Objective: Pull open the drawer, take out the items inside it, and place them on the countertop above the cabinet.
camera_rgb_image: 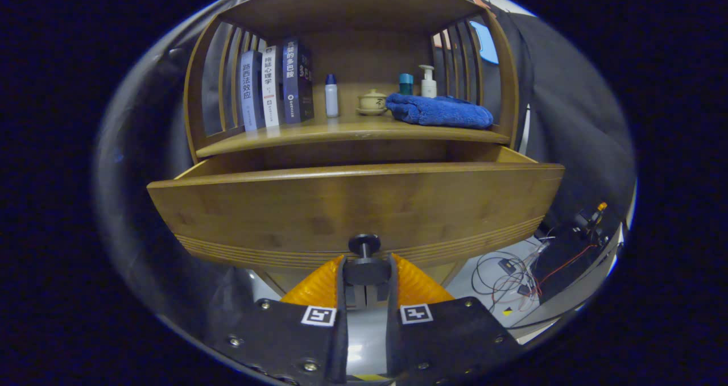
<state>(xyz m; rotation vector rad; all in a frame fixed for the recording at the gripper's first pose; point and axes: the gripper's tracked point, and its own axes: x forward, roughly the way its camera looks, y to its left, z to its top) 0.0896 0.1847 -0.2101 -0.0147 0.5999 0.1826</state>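
My claw grips a black knob on a honey-brown drawer, whose front shows wood grain and fine grooved lines along its lower edge. The cabinet above is the same brown wood. On its shelf, toward the right edge, lies a deep blue towel. Behind it stand a teal-capped container and a white pump bottle. Mid-shelf sit a cream lidded cup and a white bottle with a blue cap. At the left edge stand books with blue, white and dark navy spines.
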